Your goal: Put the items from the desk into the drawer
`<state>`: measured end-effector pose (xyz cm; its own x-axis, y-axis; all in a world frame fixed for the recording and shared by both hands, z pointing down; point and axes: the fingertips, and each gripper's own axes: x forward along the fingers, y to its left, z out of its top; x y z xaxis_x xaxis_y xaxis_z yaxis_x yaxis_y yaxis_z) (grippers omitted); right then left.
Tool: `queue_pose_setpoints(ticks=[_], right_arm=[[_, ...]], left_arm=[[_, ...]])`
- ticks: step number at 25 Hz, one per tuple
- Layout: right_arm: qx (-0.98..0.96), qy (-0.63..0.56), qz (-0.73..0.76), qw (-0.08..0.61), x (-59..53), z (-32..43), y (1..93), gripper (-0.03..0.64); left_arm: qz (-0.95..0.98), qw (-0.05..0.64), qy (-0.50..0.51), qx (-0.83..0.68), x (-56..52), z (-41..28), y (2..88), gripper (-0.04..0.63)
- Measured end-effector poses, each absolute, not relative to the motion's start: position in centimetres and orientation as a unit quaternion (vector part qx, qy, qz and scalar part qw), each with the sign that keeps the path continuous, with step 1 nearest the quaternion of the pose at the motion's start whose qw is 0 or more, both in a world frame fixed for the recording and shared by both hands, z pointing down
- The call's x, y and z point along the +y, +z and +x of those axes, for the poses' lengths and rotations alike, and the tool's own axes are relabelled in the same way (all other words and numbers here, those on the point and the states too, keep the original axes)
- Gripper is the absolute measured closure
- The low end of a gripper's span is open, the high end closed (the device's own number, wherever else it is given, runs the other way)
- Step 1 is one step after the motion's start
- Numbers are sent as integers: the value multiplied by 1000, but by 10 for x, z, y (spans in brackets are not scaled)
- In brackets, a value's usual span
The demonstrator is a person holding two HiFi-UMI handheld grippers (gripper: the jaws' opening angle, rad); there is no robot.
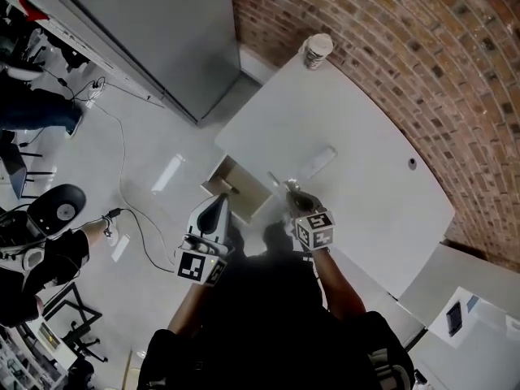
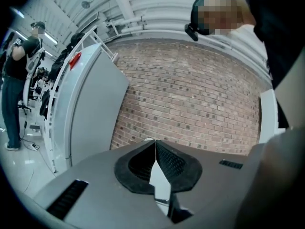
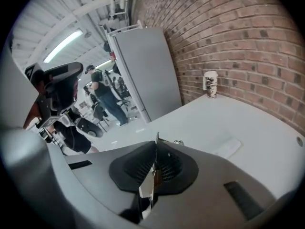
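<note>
The white desk (image 1: 366,136) runs along the brick wall. Its drawer (image 1: 244,189) stands pulled open at the near left edge, and I cannot see inside it. My right gripper (image 1: 292,193) hovers over the desk edge just right of the drawer. It is shut (image 3: 156,149) on a thin flat item (image 3: 148,187), seen edge-on between the pads. A flat white packet (image 1: 315,162) (image 3: 228,147) lies on the desk beyond it. A patterned cup (image 1: 317,49) (image 3: 210,84) stands at the far corner. My left gripper (image 1: 218,211) (image 2: 155,144) is shut and empty, left of the drawer.
A tall grey cabinet (image 1: 162,39) stands left of the desk against the brick wall (image 1: 406,47). Cables (image 1: 134,210) trail over the floor. A seated person (image 1: 41,258) and a black chair (image 1: 58,205) are at the left. Another person (image 3: 102,94) stands farther back.
</note>
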<state>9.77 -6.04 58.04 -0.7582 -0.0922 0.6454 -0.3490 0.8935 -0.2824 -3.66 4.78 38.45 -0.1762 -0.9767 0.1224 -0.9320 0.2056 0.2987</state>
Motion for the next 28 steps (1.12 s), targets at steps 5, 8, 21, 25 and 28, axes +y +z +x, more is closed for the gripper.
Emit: queue_pose_setpoints(ticks=[5, 8, 21, 25, 28], right_arm=[[-912, 181, 84, 359, -18, 58, 596, 604], [-906, 181, 70, 376, 3, 40, 610, 604], [-882, 175, 50, 435, 57, -5, 722, 604], [-874, 171, 48, 452, 65, -10, 766, 604], [-863, 167, 50, 473, 71, -7, 805, 604]], left_arm=[[618, 156, -84, -766, 73, -70, 398, 591], [617, 167, -84, -764, 86, -85, 408, 591], [620, 197, -90, -754, 108, -126, 464, 591], [624, 211, -91, -747, 109, -128, 488, 591], [624, 224, -92, -743, 112, -127, 506, 591]])
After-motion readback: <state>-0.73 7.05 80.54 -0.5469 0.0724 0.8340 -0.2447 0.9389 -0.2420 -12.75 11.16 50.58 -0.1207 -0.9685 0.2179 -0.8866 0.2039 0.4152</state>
